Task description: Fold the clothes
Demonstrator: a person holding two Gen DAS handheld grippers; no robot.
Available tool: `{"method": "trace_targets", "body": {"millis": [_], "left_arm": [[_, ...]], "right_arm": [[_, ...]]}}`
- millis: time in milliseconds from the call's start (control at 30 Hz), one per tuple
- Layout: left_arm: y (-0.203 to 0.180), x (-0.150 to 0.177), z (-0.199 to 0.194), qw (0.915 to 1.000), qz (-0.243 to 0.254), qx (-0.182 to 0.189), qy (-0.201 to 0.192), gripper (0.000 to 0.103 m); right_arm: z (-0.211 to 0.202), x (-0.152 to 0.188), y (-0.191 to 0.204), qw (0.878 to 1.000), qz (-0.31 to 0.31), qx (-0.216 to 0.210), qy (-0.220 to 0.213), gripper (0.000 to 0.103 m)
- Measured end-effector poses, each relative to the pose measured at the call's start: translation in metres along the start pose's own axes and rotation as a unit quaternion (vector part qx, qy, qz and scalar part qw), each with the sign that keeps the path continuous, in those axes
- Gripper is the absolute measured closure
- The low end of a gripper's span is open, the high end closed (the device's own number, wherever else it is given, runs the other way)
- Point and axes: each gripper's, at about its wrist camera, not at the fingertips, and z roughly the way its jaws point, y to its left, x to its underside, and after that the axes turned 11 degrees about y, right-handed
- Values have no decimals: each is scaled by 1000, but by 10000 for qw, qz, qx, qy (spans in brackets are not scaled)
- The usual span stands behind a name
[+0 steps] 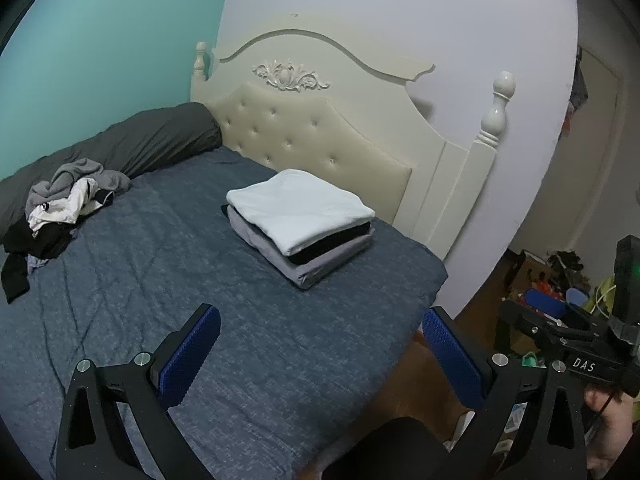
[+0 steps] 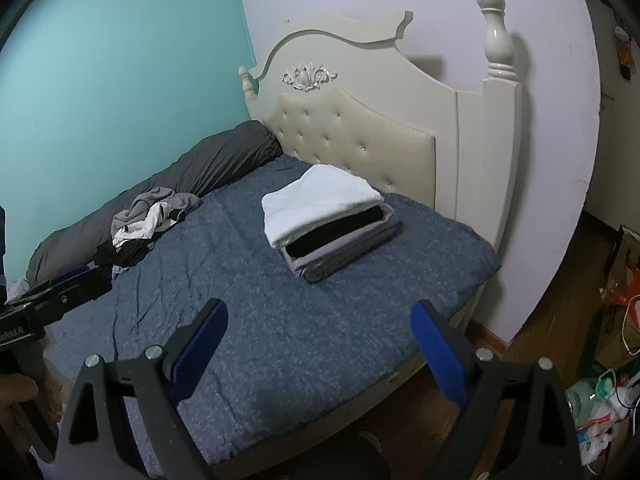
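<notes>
Clearly both the left gripper (image 1: 320, 354) and right gripper (image 2: 320, 346) gaped empty; grabbing from the tangled unfolded pile (image 1: 60, 208) beside the bolster might drag several garments, toppling nothing near the folded stack (image 1: 300, 226).

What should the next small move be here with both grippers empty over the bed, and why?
Probably reach toward the rumpled pile of grey, white and black clothes by the dark grey bolster. Both the left gripper and the right gripper are open and hold nothing, the neat folded stack with a white garment on top looks finished, and the blue quilted bedspread in front is bare for folding.
</notes>
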Motion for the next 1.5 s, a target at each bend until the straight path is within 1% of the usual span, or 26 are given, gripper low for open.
{"method": "trace_targets", "body": {"millis": [133,267,767,1033,1500], "left_arm": [[1,4,2,10000,-30,18,27,0],[2,10,3,9999,-20,-102,55,0],[6,29,1,9999,-69,-38,70,0],[5,37,-3,9999,-28,129,55,0],[2,50,-10,9999,90,69,-25,0]], "right_arm": [[-2,5,2,10000,-17,-1,-6,9],[-5,8,3,10000,-32,-4,-12,9],[-10,19,6,10000,-40,6,-55,8],[-10,27,7,10000,29,26,-34,6],[-13,38,11,10000,22,52,-54,6]]}}
